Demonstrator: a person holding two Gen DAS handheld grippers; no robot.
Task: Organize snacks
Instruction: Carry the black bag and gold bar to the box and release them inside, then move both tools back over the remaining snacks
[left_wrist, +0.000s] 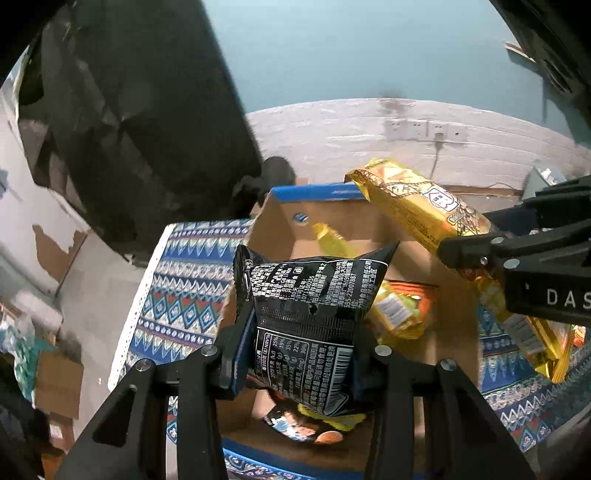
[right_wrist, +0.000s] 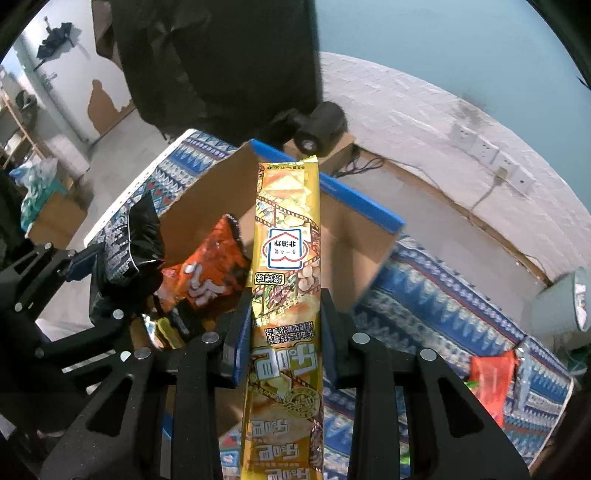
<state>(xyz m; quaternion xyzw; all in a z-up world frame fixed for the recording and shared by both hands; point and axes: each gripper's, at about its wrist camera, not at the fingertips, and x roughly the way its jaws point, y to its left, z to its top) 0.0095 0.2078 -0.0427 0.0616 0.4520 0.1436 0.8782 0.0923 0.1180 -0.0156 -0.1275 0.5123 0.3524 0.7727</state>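
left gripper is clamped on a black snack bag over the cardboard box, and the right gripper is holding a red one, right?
Not quite. The right gripper holds a long yellow snack pack, not a red one, as the right wrist view shows. The rest stands: the left gripper is clamped on the black snack bag over the cardboard box.

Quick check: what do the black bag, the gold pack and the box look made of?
Black bag: glossy plastic film, judging by its crinkles and glare. Gold pack: shiny metallised-looking film, with bright reflections. Box: plain brown cardboard, matt inside, with a blue printed rim.
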